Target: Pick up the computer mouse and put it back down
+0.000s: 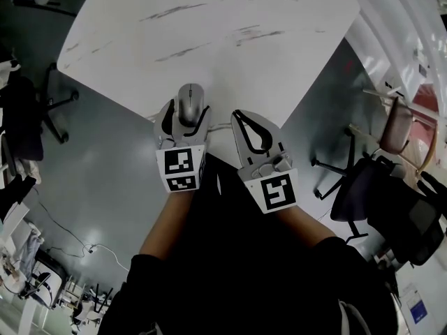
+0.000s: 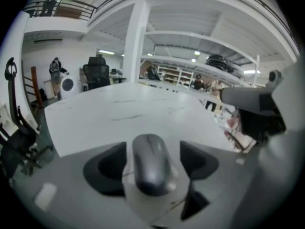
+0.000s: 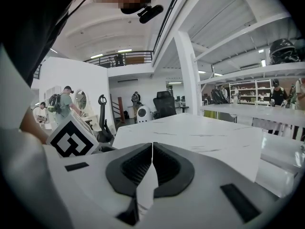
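A silver-grey computer mouse lies on the white marble-patterned table, close to the table's near corner. My left gripper is open and straddles it, one black pad on each side. In the left gripper view the mouse sits between the pads with a narrow gap on either side. My right gripper hovers just right of the mouse, over the table's edge. Its jaws are shut with nothing between them, as the right gripper view shows.
The table's near edges slant away on both sides over a grey floor. Office chairs stand at the right and at the left. People and shelves show far behind the table.
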Action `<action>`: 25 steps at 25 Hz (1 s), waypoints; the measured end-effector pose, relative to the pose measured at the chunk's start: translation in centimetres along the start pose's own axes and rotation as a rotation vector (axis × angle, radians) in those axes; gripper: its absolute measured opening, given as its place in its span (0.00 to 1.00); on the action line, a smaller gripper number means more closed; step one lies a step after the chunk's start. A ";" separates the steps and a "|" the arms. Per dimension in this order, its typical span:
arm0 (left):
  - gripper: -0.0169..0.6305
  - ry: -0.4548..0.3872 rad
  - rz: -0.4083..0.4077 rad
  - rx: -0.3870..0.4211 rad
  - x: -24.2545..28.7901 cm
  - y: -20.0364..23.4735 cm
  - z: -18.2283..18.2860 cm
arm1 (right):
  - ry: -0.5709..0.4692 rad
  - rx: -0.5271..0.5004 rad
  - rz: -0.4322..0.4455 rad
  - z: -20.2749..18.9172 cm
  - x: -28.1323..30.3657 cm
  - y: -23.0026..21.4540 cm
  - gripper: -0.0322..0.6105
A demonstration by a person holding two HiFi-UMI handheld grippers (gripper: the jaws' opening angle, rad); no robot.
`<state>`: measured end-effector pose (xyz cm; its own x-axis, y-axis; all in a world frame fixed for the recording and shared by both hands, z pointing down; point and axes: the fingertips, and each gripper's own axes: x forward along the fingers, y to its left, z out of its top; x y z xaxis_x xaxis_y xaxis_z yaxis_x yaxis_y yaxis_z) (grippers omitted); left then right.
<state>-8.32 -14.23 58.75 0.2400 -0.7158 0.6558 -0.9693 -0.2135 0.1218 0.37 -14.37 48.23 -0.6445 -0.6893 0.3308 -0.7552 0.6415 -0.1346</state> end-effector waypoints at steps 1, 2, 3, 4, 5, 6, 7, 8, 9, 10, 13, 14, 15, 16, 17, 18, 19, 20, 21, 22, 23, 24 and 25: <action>0.58 0.010 0.006 -0.007 0.2 0.0 -0.2 | 0.005 0.002 -0.001 -0.2 0.0 0.0 0.08; 0.58 0.021 0.013 -0.013 0.4 0.0 -0.4 | 0.010 0.005 -0.002 -0.3 0.0 0.0 0.08; 0.59 0.033 0.020 -0.017 0.6 0.1 -0.6 | 0.014 0.007 -0.003 -0.5 0.0 0.0 0.08; 0.59 0.045 0.028 -0.018 0.8 0.1 -0.7 | 0.017 0.008 -0.004 -0.6 0.0 0.0 0.08; 0.59 0.056 0.037 -0.016 1.0 0.1 -0.9 | 0.018 0.009 -0.005 -0.8 0.0 -0.1 0.08; 0.59 0.064 0.046 -0.011 1.2 0.1 -0.9 | 0.020 0.010 -0.006 -0.9 0.0 -0.1 0.08; 0.59 0.071 0.055 -0.006 1.4 0.1 -1.0 | 0.021 0.011 -0.007 -1.0 0.0 -0.1 0.08; 0.59 0.075 0.065 -0.003 1.6 0.1 -1.1 | 0.021 0.012 -0.008 -1.0 0.0 -0.2 0.08; 0.59 0.080 0.073 -0.003 1.7 0.1 -1.1 | 0.023 0.014 -0.008 -1.1 0.0 -0.2 0.08; 0.59 0.085 0.082 -0.005 1.7 0.2 -1.1 | 0.024 0.015 -0.008 -1.1 0.0 -0.2 0.08; 0.59 0.104 0.101 -0.005 2.1 0.2 -1.4 | 0.022 0.014 -0.011 -1.1 -0.1 -0.5 0.08; 0.59 0.108 0.105 0.000 2.2 0.2 -1.4 | 0.022 0.015 -0.013 -1.1 -0.1 -0.6 0.08; 0.59 0.109 0.108 0.007 2.2 0.1 -1.5 | 0.023 0.017 -0.015 -1.1 -0.1 -0.8 0.08; 0.59 0.109 0.110 0.016 2.3 0.1 -1.5 | 0.026 0.020 -0.017 -1.2 -0.2 -0.9 0.08; 0.59 0.107 0.110 0.025 2.3 0.0 -1.5 | 0.028 0.025 -0.019 -1.2 -0.2 -1.0 0.08; 0.59 0.104 0.109 0.032 2.4 -0.1 -1.5 | 0.028 0.030 -0.021 -1.2 -0.2 -1.1 0.08; 0.57 0.103 0.108 0.034 2.4 -0.1 -1.4 | 0.026 0.032 -0.023 -1.2 -0.3 -1.2 0.08; 0.54 0.102 0.107 0.034 2.4 -0.2 -1.4 | 0.024 0.032 -0.023 -1.1 -0.3 -1.2 0.08; 0.51 0.102 0.105 0.033 2.4 -0.3 -1.4 | 0.022 0.030 -0.023 -1.0 -0.4 -1.2 0.08; 0.50 0.102 0.102 0.032 2.4 -0.3 -1.4 | 0.020 0.028 -0.023 -0.9 -0.5 -1.2 0.08; 0.50 0.103 0.098 0.031 2.4 -0.4 -1.4 | 0.017 0.027 -0.022 -0.8 -0.6 -1.2 0.08; 0.50 0.104 0.093 0.030 2.4 -0.4 -1.4 | 0.015 0.025 -0.022 -0.7 -0.6 -1.1 0.08; 0.50 0.105 0.090 0.031 2.3 -0.3 -1.4 | 0.012 0.023 -0.022 -0.6 -0.7 -1.1 0.08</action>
<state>-7.52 -14.90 61.30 0.1443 -0.6595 0.7378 -0.9842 -0.1732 0.0377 1.74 -14.39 48.66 -0.6262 -0.6991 0.3451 -0.7720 0.6180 -0.1488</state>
